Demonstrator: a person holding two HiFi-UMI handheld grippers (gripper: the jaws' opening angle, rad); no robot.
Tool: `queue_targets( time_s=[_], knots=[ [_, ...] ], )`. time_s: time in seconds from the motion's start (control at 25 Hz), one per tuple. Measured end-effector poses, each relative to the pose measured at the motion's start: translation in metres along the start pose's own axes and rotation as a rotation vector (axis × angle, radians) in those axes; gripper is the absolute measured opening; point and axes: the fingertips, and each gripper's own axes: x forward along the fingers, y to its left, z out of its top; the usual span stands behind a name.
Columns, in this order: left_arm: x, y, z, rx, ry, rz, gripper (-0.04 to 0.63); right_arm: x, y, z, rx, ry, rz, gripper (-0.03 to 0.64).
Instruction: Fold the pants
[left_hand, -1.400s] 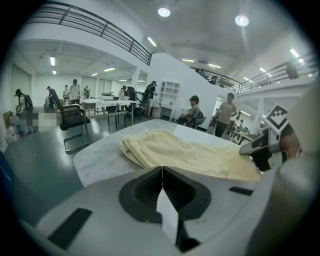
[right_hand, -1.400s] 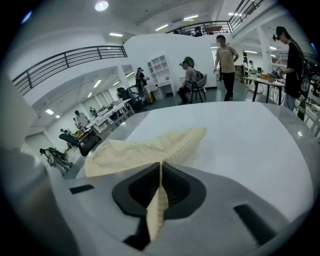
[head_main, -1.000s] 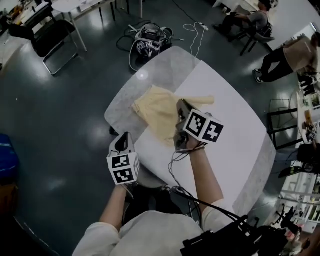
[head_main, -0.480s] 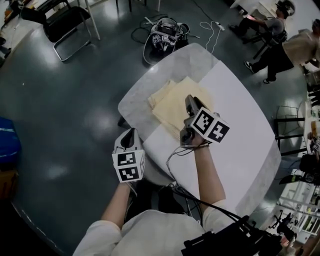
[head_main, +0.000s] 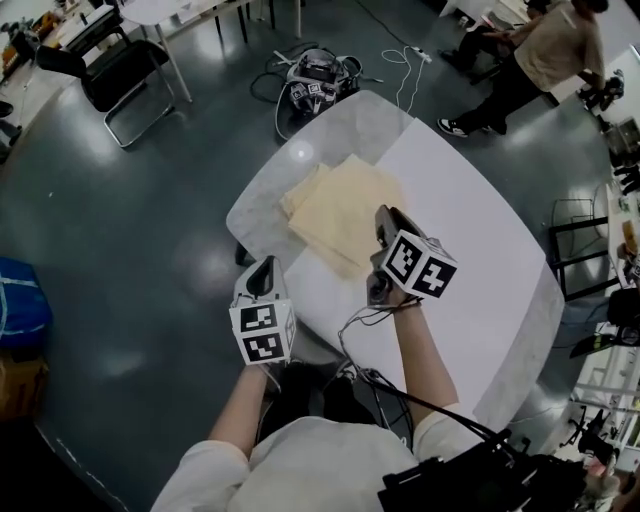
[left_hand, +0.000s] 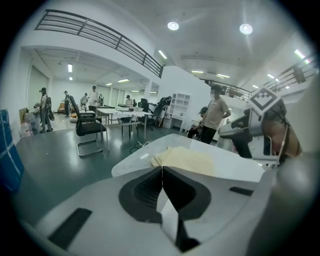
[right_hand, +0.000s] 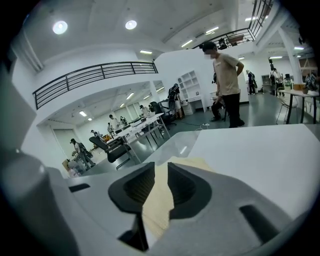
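Found the right gripper (right_hand: 161, 169) roughly half open, its jaws just drawn in a little and clamped on nothing. Saw a strip of the pale yellow pants (head_main: 345, 210) through the gap, lying beyond the pads and not pinched. Placed its tips, in the head view, over the side of the pants nearest the person's right arm; could not tell whether they touched the cloth. Noted its marker cube (head_main: 418, 266) turned up toward the camera.

Found the left gripper (left_hand: 161, 169) closed, jaw tips meeting with nothing between them. Saw it held off the table surface (head_main: 470, 270), outside the near long edge and above the floor (head_main: 120, 250), well apart from the pants but aimed toward them.

Found the pants folded into a flat oblong pack at the left end of the surface, close to the near long edge, straddling the line between the grey part (head_main: 300, 150) and the white part. Read the long axis as running crosswise, from the near long edge toward the far one, roughly parallel to the short end. Saw an under layer poking out along the side facing that short end.

Made out, past the far corner, a bundle of gear and cables (head_main: 315, 75) on the floor, an office chair (head_main: 115, 75) to the left and a standing person (head_main: 540, 50) to the right.
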Motion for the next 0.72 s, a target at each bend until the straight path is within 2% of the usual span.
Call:
queue_targets(
  time_s=[0.32,0.52,0.72],
  knots=[
    [-0.037,-0.045,0.017,0.039,-0.043,-0.003,0.009,-0.074,-0.046,-0.005,-0.051,-0.032,-0.084,-0.004],
    [-0.060,-0.073,0.035,0.071,-0.088,0.001,0.009,-0.113,-0.061,-0.019,-0.038,-0.016,-0.080,-0.006],
    [-0.077,-0.094,0.048,0.099,-0.126,0.014,0.009,-0.148,-0.064,-0.019,-0.089,-0.041,-0.079,-0.008]
  ],
)
